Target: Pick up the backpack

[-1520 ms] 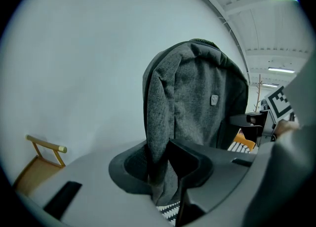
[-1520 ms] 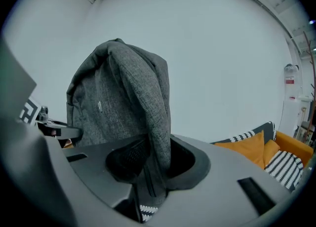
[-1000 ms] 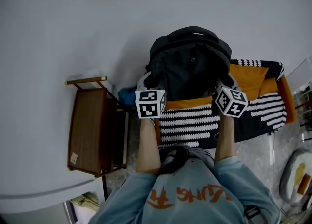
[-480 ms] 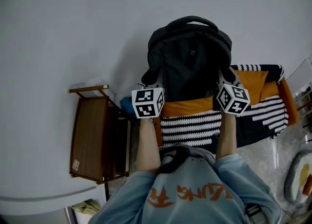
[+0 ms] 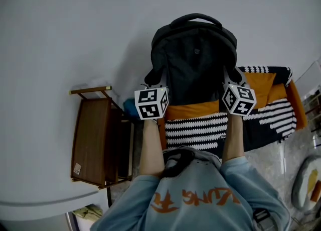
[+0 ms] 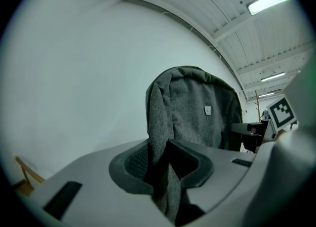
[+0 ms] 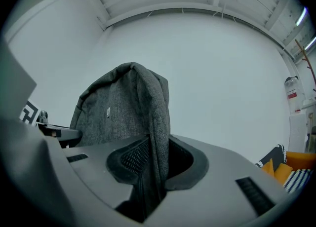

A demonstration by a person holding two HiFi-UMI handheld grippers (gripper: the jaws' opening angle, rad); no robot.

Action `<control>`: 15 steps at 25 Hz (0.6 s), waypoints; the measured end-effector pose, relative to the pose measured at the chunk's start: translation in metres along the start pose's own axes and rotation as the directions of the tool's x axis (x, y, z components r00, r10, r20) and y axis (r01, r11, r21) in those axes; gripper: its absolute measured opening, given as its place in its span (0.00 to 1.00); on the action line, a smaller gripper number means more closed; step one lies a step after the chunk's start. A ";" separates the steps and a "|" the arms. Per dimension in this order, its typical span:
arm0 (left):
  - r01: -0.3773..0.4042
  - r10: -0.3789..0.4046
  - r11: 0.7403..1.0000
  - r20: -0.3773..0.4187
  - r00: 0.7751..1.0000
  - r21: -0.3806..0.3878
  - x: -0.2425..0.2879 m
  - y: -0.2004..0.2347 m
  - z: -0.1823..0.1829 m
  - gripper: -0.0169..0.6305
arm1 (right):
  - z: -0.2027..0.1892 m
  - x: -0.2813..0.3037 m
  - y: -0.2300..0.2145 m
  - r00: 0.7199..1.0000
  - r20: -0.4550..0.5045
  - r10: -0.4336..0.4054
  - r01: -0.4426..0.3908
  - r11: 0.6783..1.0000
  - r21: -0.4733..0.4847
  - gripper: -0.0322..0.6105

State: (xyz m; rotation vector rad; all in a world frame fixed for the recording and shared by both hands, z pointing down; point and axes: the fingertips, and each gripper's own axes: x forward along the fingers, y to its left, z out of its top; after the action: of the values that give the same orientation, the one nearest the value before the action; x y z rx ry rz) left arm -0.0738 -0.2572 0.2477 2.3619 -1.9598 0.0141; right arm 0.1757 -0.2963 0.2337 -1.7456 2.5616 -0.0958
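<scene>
The dark grey backpack (image 5: 195, 59) hangs upright in front of the white wall, above the sofa, with its top handle up. My left gripper (image 5: 159, 80) is shut on the fabric at the bag's lower left side, and my right gripper (image 5: 229, 78) is shut on the lower right side. In the left gripper view, a fold of the backpack (image 6: 197, 117) runs down between the jaws of the left gripper (image 6: 160, 167). The right gripper view shows the backpack (image 7: 123, 107) the same way, its edge pinched in the right gripper (image 7: 155, 164).
Below the bag lies a sofa with an orange and black-and-white striped blanket (image 5: 200, 124). A wooden side table (image 5: 93, 142) stands at the left by the wall, with a blue object (image 5: 131, 107) beside it. The person's torso fills the bottom.
Both grippers have risen with the backpack, which now hangs higher against the wall, above the sofa. Most of the rise came in the first half second.
</scene>
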 end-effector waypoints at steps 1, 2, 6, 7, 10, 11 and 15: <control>-0.003 0.003 1.000 -0.004 1.000 -0.002 -0.001 -0.001 -0.002 0.19 | -0.002 -0.001 -0.001 1.000 -0.005 0.000 0.000 1.000 0.000 0.18; -0.005 0.004 1.000 -0.008 1.000 -0.004 -0.001 -0.002 -0.005 0.19 | -0.005 -0.002 -0.002 1.000 -0.011 0.000 0.000 1.000 -0.001 0.18; -0.002 0.001 1.000 -0.022 1.000 -0.014 0.003 -0.004 -0.010 0.19 | -0.010 -0.001 -0.006 1.000 -0.031 -0.005 0.005 1.000 -0.002 0.17; 0.000 0.000 1.000 -0.025 1.000 -0.016 0.004 -0.004 -0.011 0.19 | -0.011 0.000 -0.007 0.999 -0.035 -0.006 0.006 1.000 -0.001 0.17; 0.003 -0.004 1.000 -0.035 0.999 -0.021 0.006 -0.005 -0.014 0.19 | -0.013 0.001 -0.008 0.999 -0.046 -0.012 0.012 1.000 0.003 0.17; 0.003 -0.004 1.000 -0.038 0.999 -0.021 0.007 -0.005 -0.014 0.19 | -0.013 0.002 -0.009 0.999 -0.048 -0.013 0.014 1.000 0.003 0.17; 0.001 -0.002 1.000 -0.050 0.999 -0.023 0.010 -0.004 -0.016 0.19 | -0.016 0.005 -0.010 0.998 -0.063 -0.019 0.019 1.000 0.002 0.17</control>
State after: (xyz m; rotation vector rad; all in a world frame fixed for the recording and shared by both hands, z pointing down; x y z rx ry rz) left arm -0.0676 -0.2656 0.2645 2.3252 -1.9253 0.0501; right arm 0.1823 -0.3039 0.2509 -1.7943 2.5872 -0.1577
